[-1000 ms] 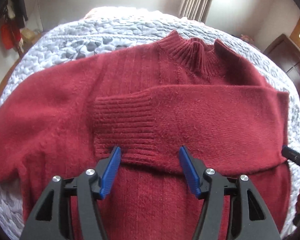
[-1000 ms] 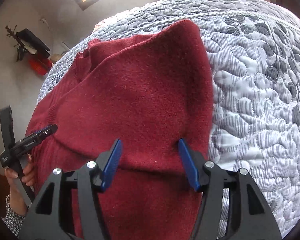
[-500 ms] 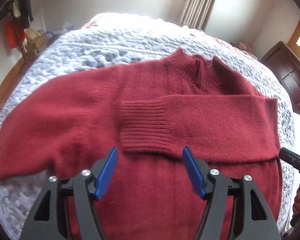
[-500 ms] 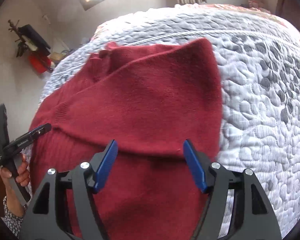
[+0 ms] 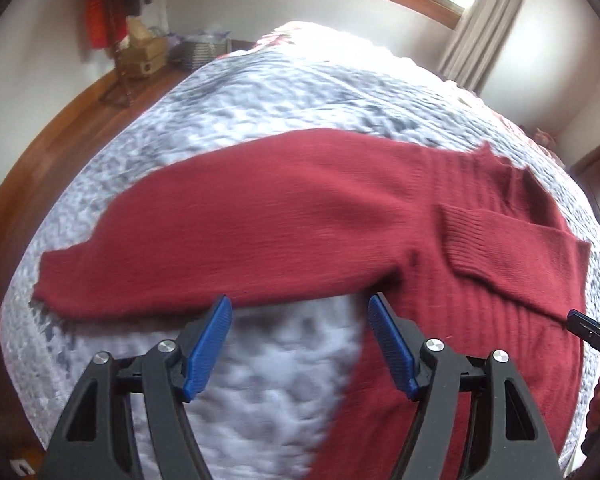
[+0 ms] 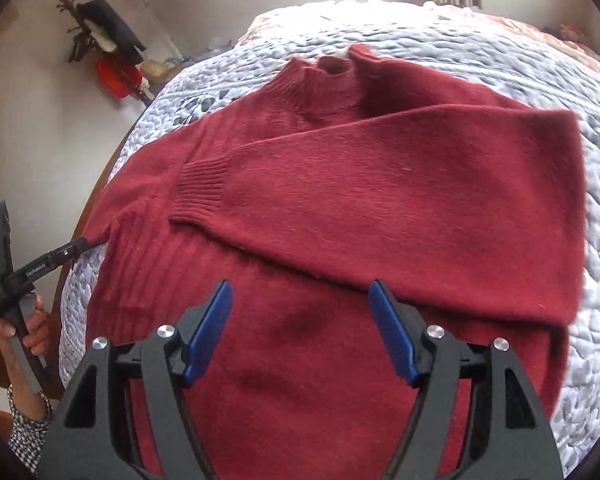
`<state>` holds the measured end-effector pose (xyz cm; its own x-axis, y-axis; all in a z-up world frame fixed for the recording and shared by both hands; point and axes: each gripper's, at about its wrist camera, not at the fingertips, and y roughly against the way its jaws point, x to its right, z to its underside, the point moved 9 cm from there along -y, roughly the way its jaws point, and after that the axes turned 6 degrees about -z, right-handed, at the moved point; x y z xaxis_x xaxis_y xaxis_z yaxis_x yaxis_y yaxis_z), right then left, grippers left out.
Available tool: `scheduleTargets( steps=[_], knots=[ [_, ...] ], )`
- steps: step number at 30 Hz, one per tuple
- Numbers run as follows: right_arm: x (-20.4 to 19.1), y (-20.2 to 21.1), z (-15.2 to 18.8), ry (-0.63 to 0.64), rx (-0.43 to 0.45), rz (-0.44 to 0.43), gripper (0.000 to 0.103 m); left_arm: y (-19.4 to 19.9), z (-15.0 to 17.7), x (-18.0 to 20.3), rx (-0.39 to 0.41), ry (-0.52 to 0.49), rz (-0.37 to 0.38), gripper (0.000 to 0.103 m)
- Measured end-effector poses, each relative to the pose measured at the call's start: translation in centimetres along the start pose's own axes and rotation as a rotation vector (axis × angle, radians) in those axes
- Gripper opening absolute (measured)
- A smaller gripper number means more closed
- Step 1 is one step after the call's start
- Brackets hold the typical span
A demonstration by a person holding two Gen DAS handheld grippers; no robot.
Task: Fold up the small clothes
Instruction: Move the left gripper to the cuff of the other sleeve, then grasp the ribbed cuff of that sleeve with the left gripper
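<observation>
- a dark red sweater (image 6: pixel 340 208) lies flat on a quilted grey-white bedspread (image 5: pixel 260 96), collar toward the far side.
- one sleeve is folded across the chest, its ribbed cuff (image 6: pixel 202 188) lying on the body; the other sleeve (image 5: pixel 236 236) stretches out sideways over the bed.
- left tongs (image 5: pixel 300 340) are spread wide and grasp nothing, just in front of the outstretched sleeve's lower edge, over bare quilt beside the sweater's body.
- right tongs (image 6: pixel 300 328) are likewise released, over the sweater's lower body, below the folded sleeve.
</observation>
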<state>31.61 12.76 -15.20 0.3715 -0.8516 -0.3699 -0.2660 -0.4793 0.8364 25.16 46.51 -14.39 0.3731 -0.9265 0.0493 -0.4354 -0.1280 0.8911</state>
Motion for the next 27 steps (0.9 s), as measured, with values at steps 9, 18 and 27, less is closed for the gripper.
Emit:
scheduleTargets(
  steps=[9, 18, 27],
  knots=[
    [-4.2, -3.8, -1.2, 0.062, -0.047, -0.019, 0.071, -1.6, 1.6, -16.3, -0.063, 0.259, -0.107, 0.071],
    [-6.0, -6.4, -2.0, 0.095, -0.07, -0.008, 0.072, -6.3, 3.1, -25.2, -0.152, 0.478, -0.081, 0.066],
    [-7.7, -8.6, -2.5, 0.185, -0.079, 0.037, 0.074, -9.9, 2.2, -27.5, -0.15, 0.585, 0.002, 0.063]
  ],
)
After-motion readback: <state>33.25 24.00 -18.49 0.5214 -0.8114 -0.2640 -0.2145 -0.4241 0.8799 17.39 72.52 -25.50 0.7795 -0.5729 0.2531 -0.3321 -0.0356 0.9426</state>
